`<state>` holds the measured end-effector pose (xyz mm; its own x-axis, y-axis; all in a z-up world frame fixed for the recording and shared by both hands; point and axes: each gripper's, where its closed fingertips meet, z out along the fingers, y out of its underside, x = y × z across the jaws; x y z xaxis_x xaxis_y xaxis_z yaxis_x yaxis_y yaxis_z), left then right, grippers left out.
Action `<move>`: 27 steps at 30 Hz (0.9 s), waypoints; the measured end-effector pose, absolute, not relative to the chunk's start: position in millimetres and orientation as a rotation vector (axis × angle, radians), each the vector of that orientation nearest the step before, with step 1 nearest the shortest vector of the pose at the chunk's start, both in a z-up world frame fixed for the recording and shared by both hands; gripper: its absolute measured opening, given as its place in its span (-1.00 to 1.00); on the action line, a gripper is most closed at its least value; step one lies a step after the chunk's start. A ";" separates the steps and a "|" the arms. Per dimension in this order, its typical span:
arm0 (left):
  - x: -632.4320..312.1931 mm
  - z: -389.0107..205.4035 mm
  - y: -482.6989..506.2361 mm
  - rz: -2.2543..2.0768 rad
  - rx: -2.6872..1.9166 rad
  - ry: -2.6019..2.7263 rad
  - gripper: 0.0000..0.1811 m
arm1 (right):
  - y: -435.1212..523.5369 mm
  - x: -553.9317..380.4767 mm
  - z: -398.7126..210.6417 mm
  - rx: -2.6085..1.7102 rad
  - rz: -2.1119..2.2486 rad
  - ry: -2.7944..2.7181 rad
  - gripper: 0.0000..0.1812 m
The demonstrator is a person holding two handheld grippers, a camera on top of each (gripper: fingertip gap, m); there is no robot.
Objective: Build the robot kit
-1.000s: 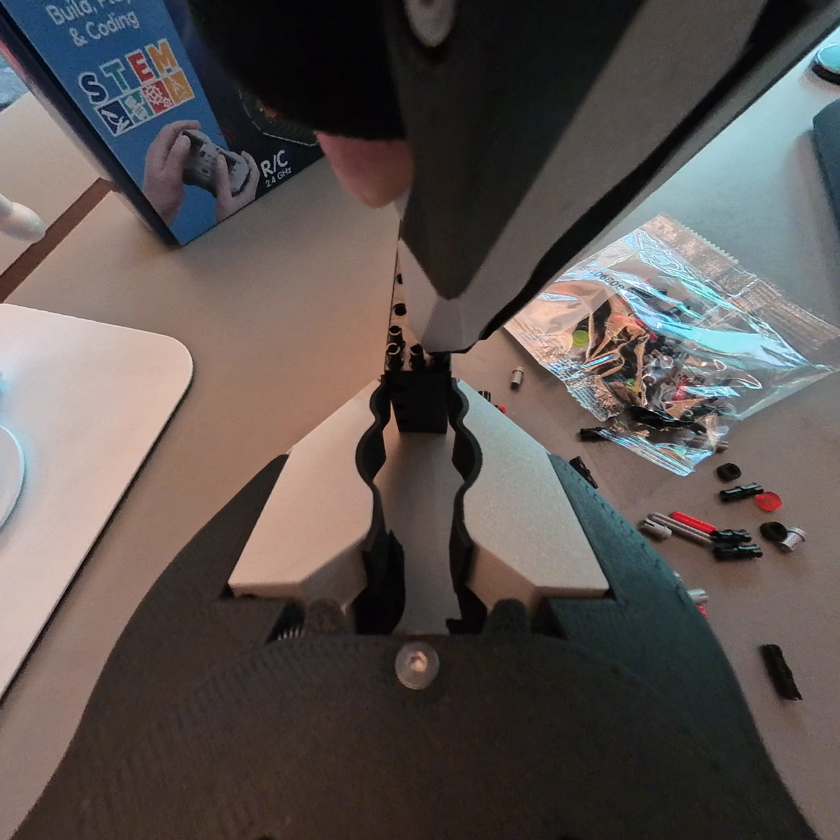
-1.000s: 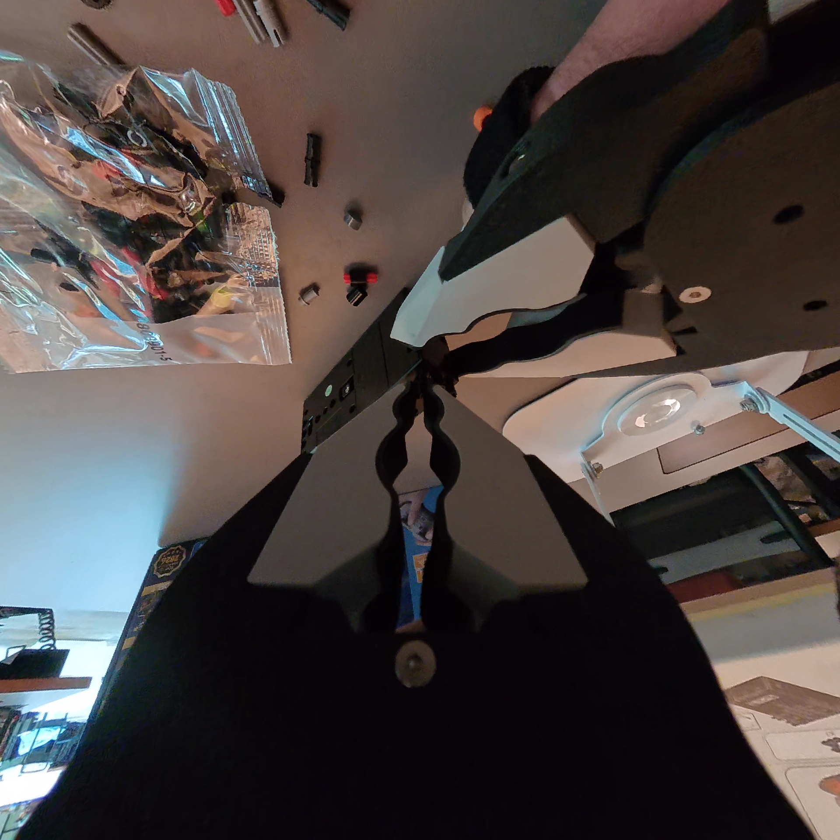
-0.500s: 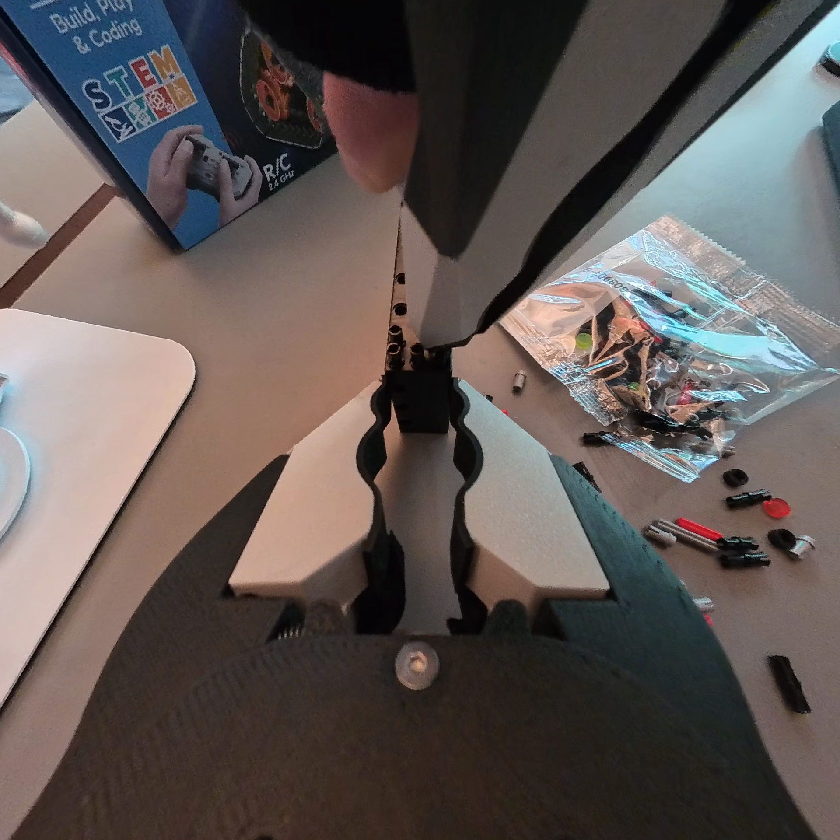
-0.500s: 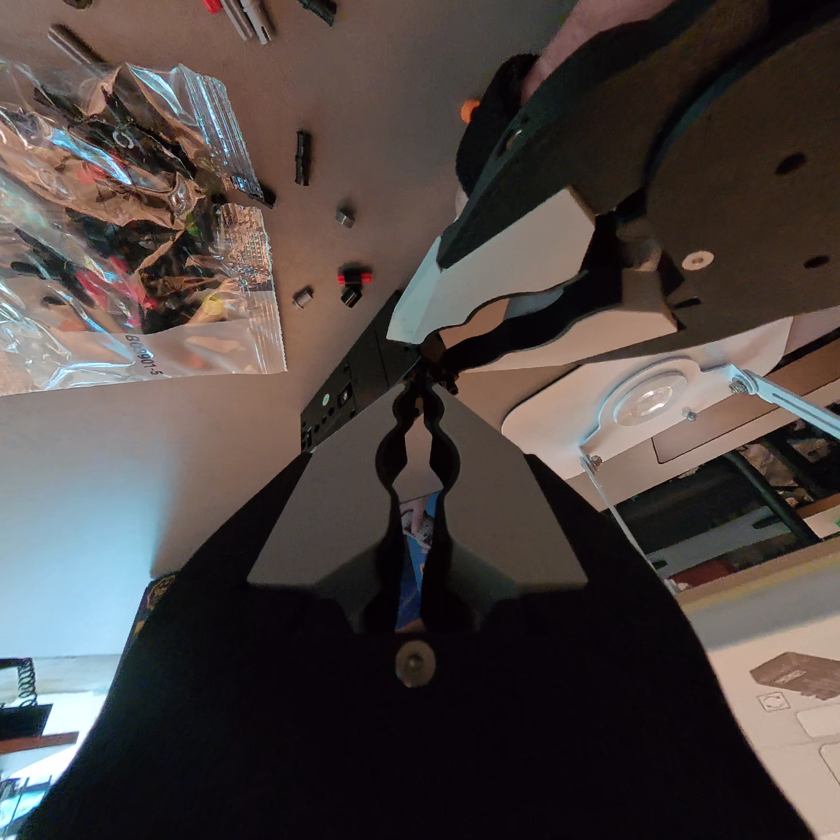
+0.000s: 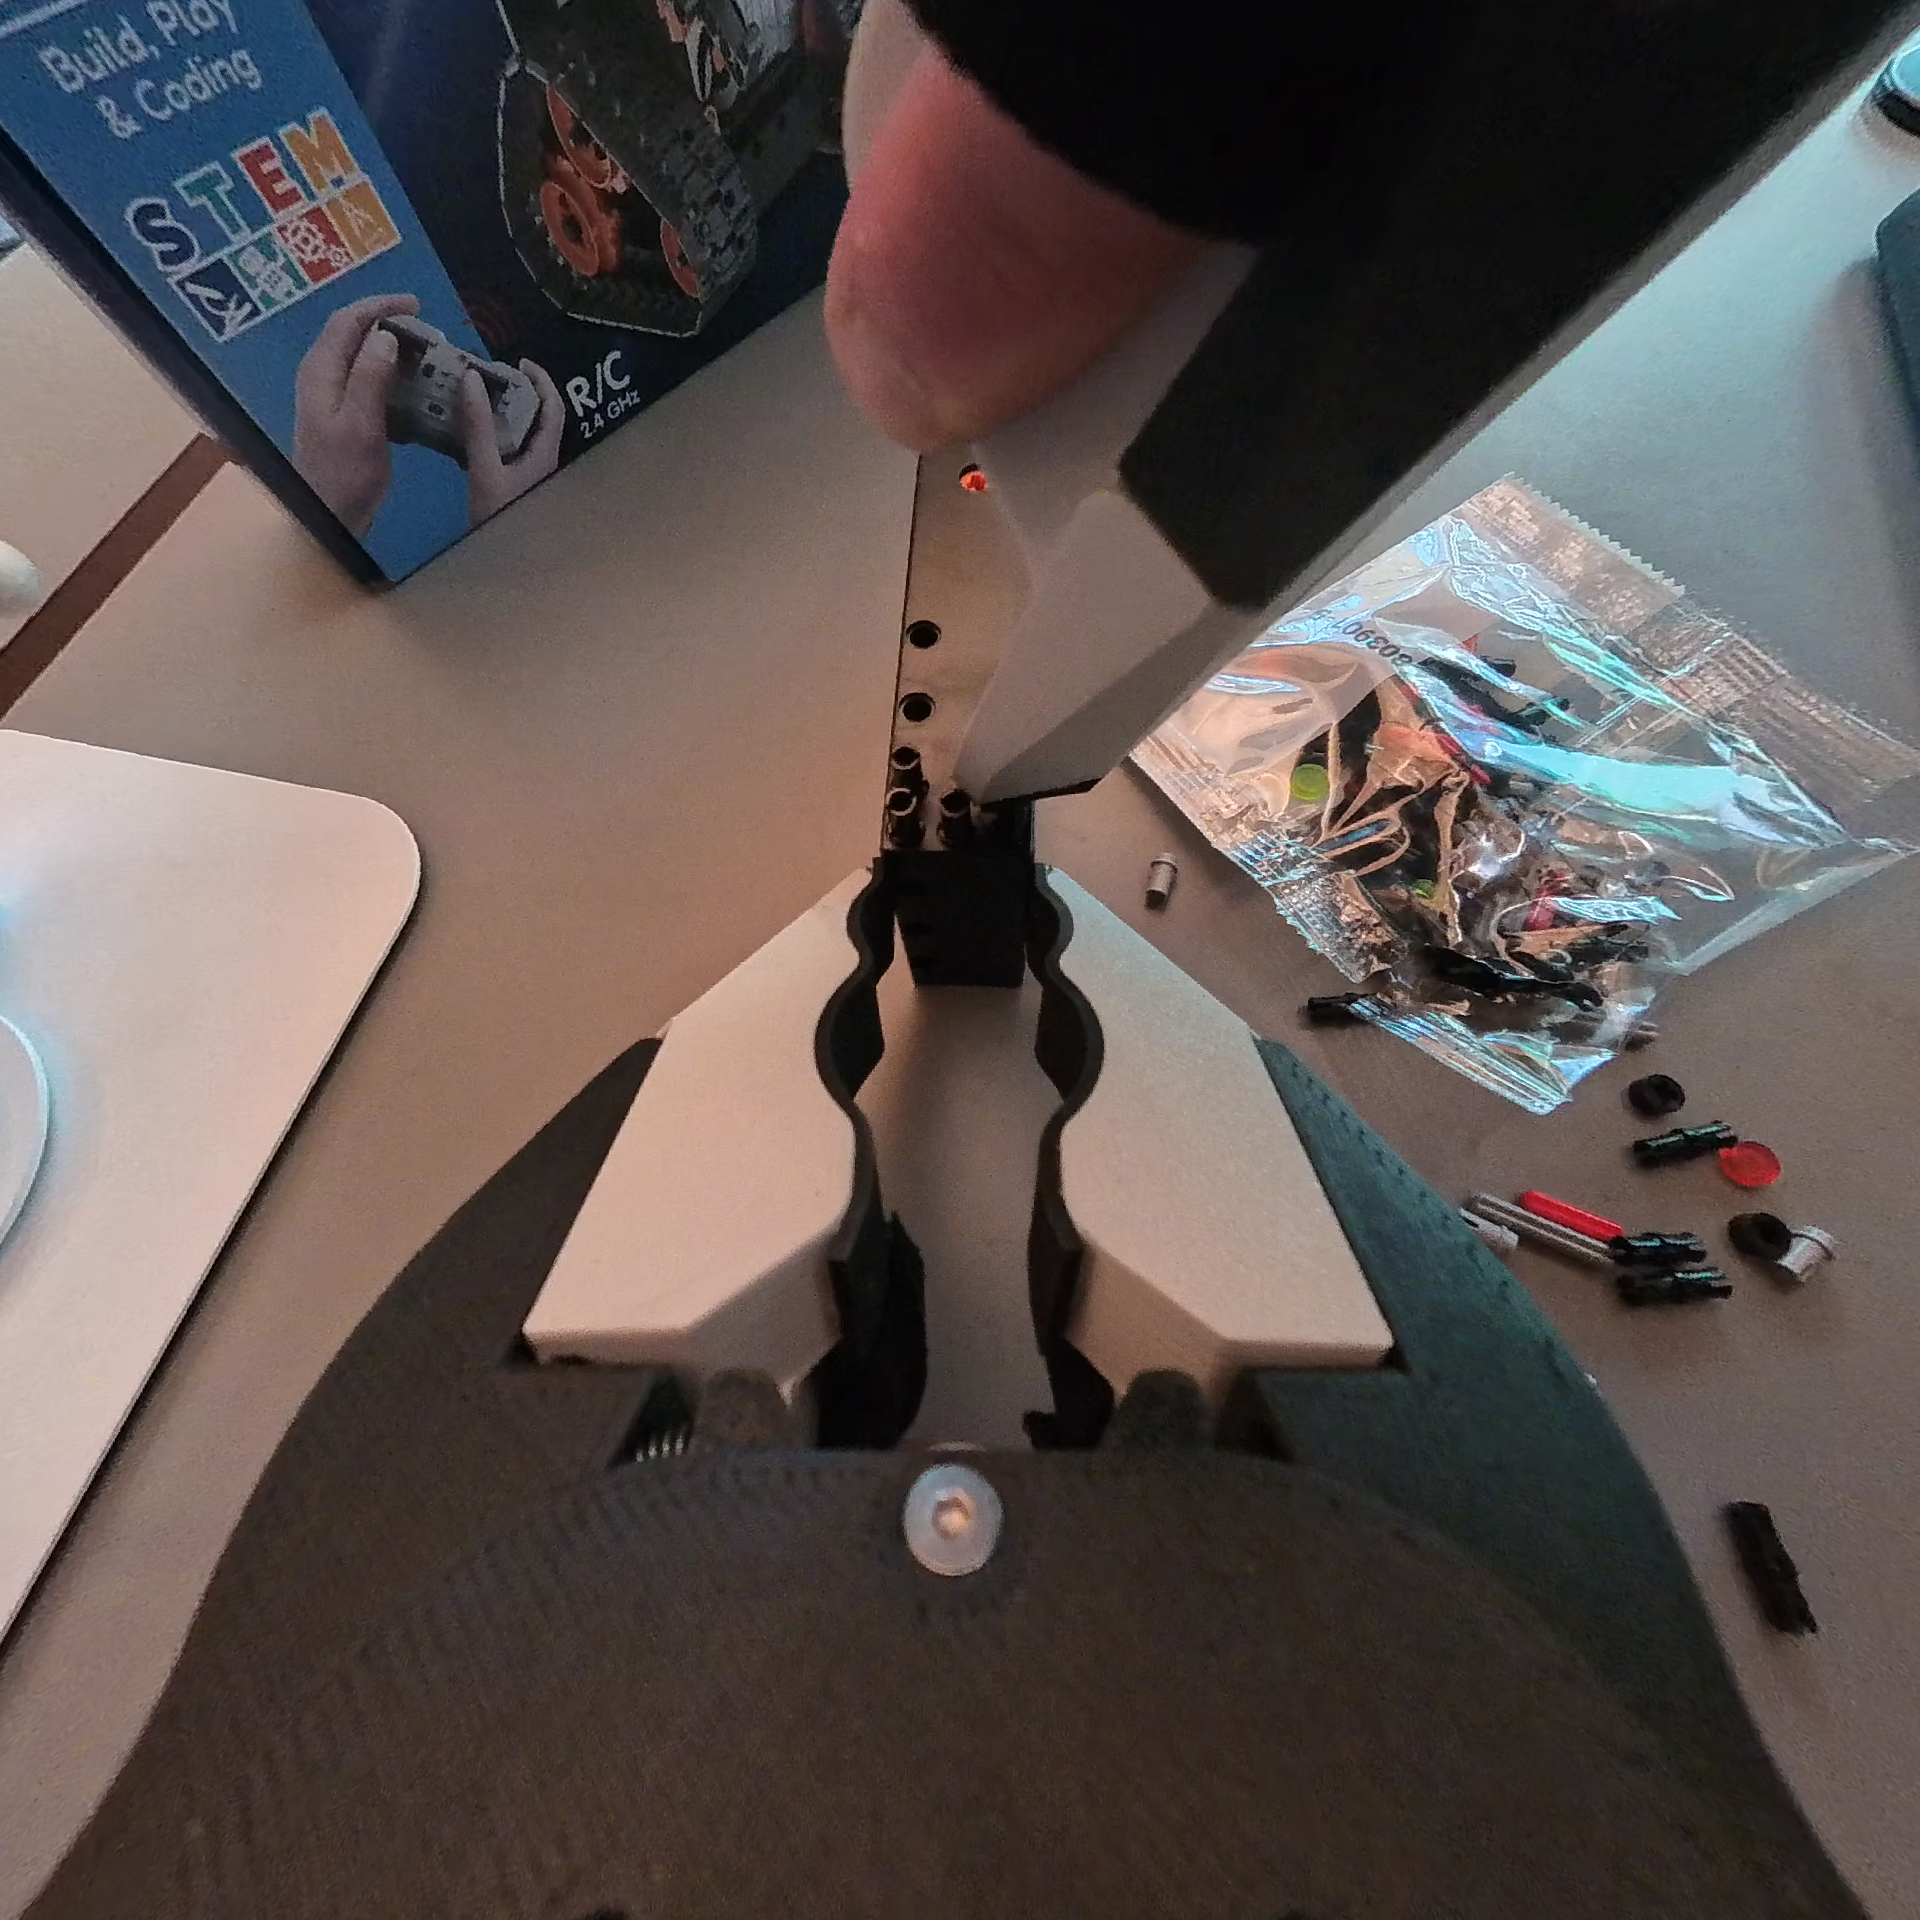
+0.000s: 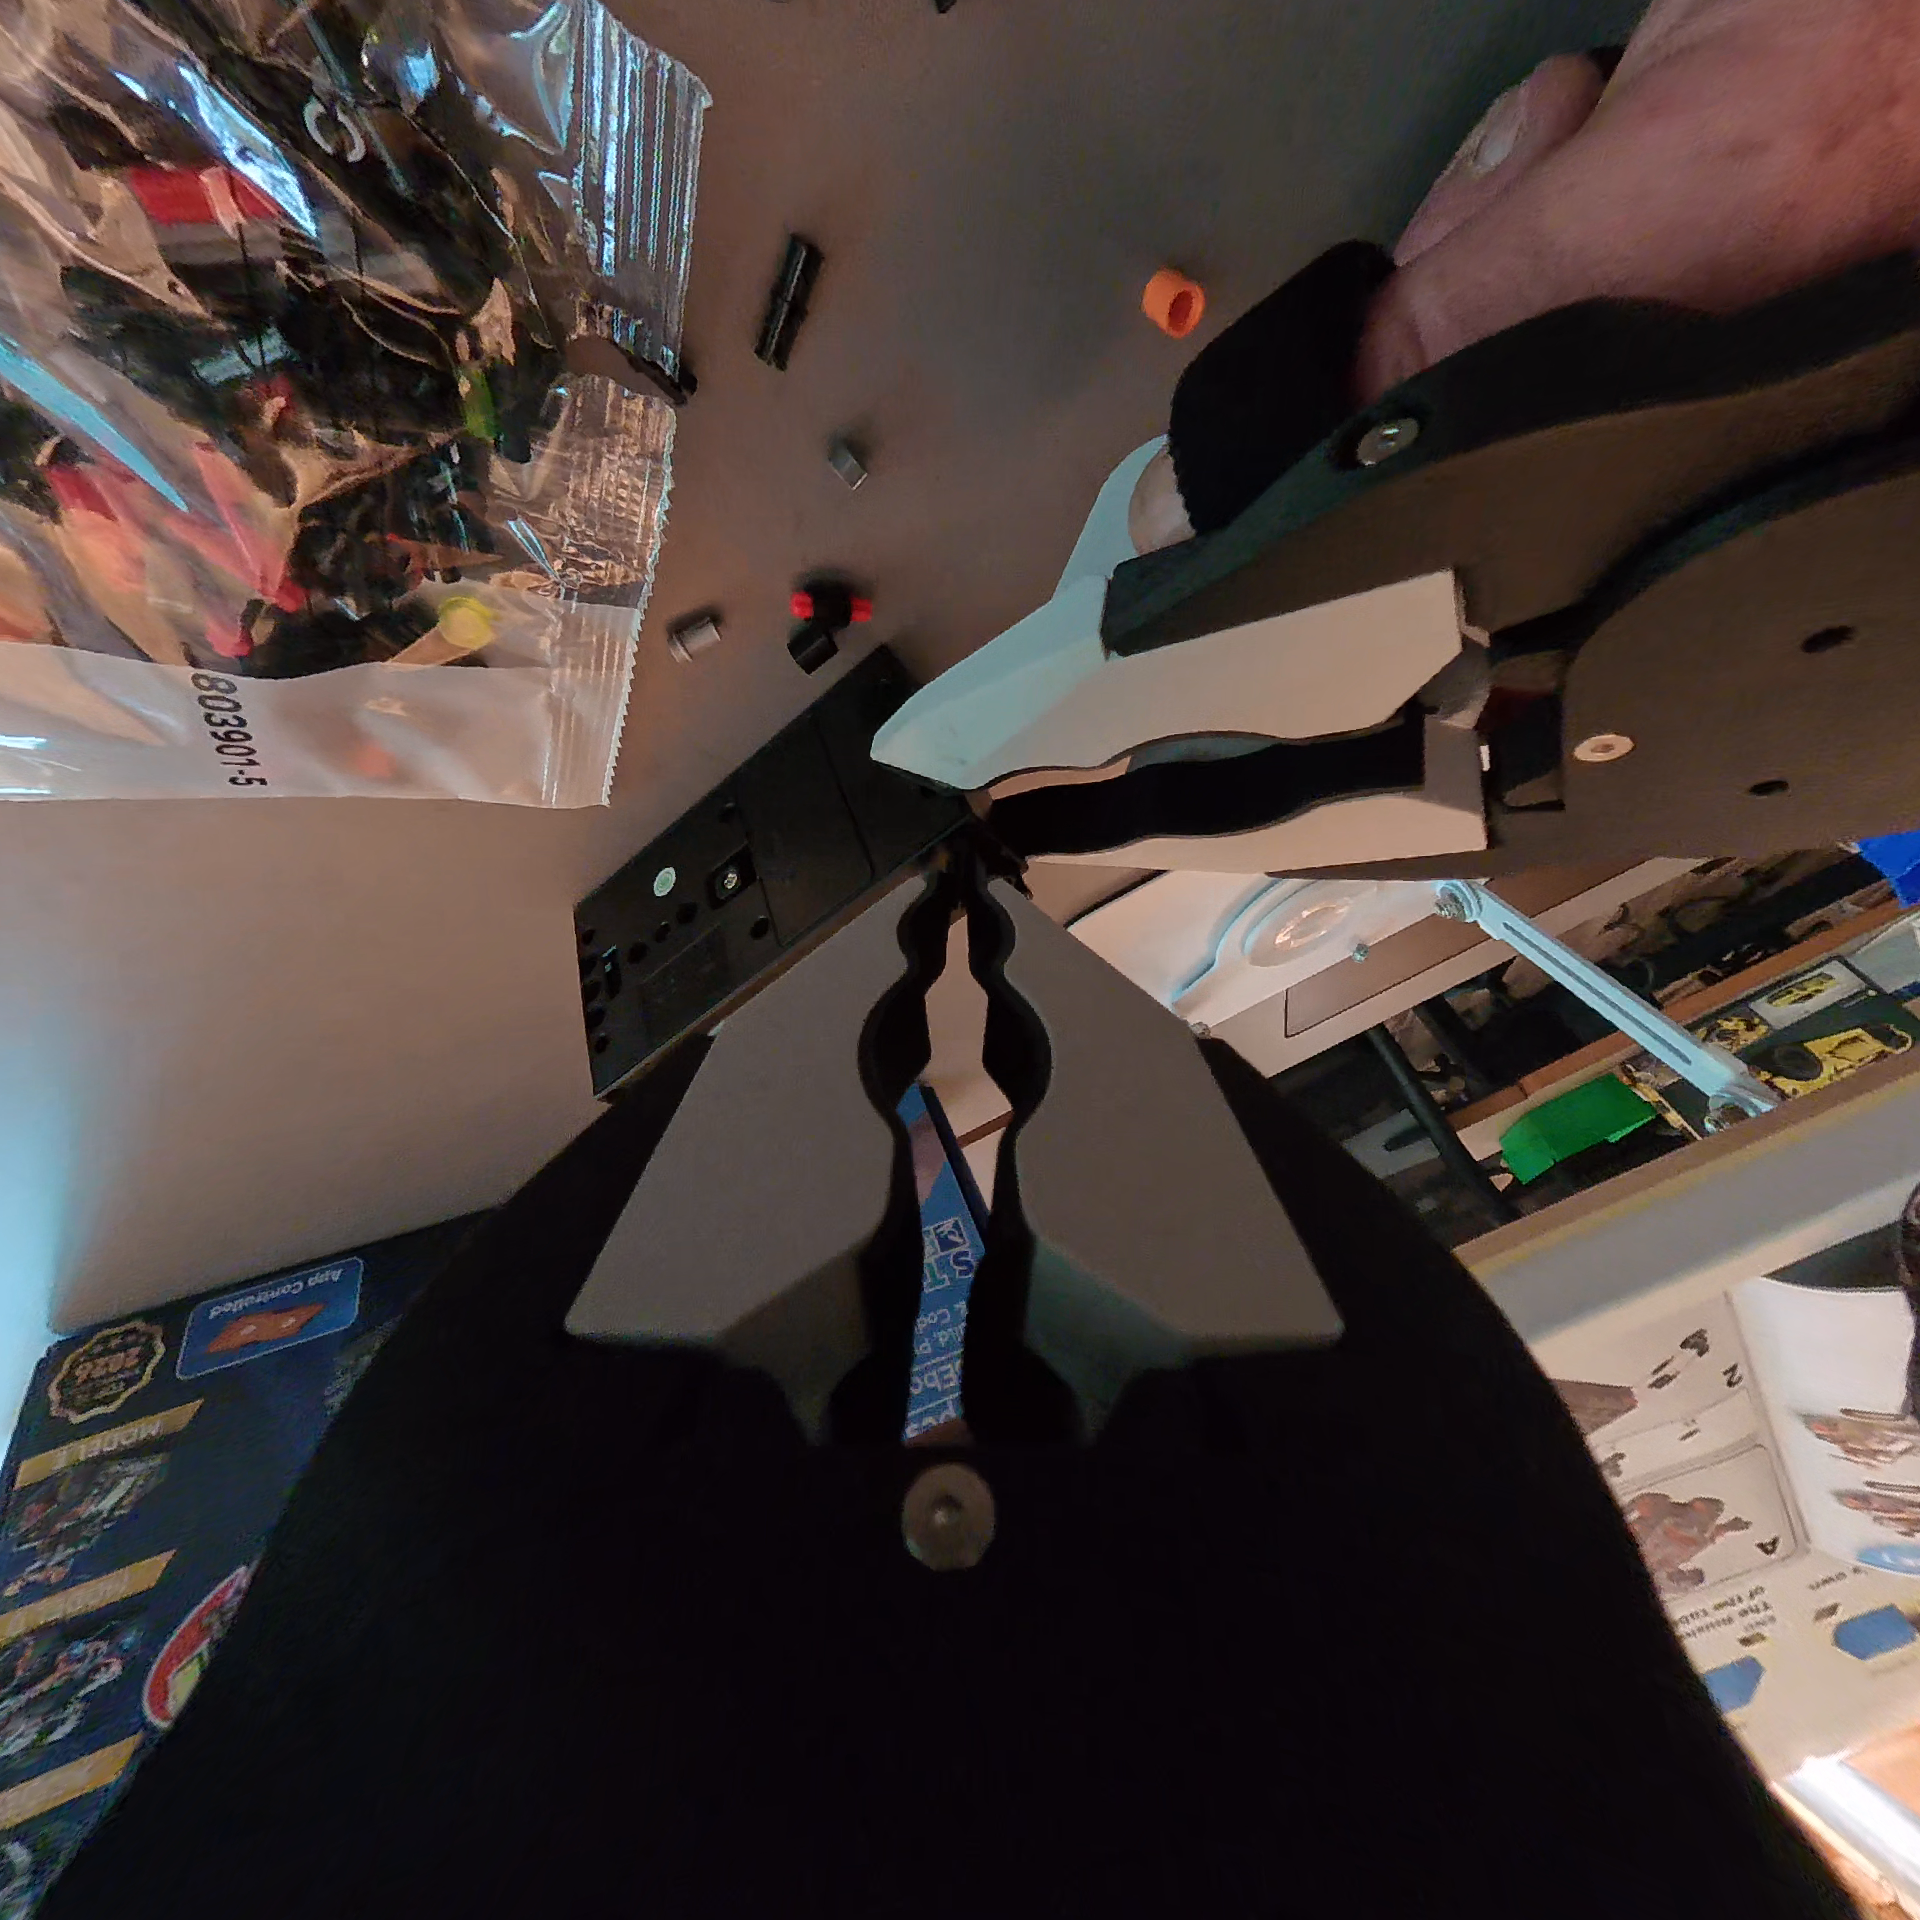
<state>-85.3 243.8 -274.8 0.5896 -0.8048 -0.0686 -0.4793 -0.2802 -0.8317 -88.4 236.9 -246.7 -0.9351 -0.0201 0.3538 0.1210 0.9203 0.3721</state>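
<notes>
The left hand-held gripper [image 5: 958, 914] points forward over the grey worktop [image 5: 623, 727], its two fingers closed on the near end of a long black plastic block with round holes along its side [image 5: 935, 675]. The block stands off the worktop, reaching away from the fingers. The right hand-held gripper [image 6: 961, 847] comes in from above and to the right in the left wrist view, steeply tilted, its pale fingertip [image 5: 1039, 748] touching the block's near end beside a cluster of short black pegs [image 5: 920, 805]. A bare thumb [image 5: 935, 281] of the person's right hand presses on that gripper's upper side. In the right wrist view, its jaws stand nearly together, pinched on something small and dark at the tips; what it is cannot be told. There the left gripper lies across the frame, a person's hand [image 6: 1662, 187] wrapped round its black handle.

A clear crinkled plastic bag of small black, red and green parts [image 5: 1507, 779] lies on the worktop to the right, with loose black pins and a red axle [image 5: 1569, 1210] near it. A small orange bush [image 6: 1172, 303] lies apart. A blue cardboard toy box [image 5: 364, 260] stands at the back left, and a white rounded mat [image 5: 187, 987] lies to the left.
</notes>
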 end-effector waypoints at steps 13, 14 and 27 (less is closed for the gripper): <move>-85.8 -275.0 245.1 -0.463 -1.939 1.035 -0.74 | 238.2 -88.6 -245.9 -0.014 -0.746 -2.851 -0.98; -85.7 -275.0 245.6 -0.455 -1.938 1.035 -0.74 | 238.6 -88.3 -245.9 -0.053 -0.729 -2.856 -0.98; -98.3 -242.5 251.0 -0.341 -1.831 0.884 -0.52 | 229.7 -90.7 -214.7 -0.995 0.143 -2.476 -0.99</move>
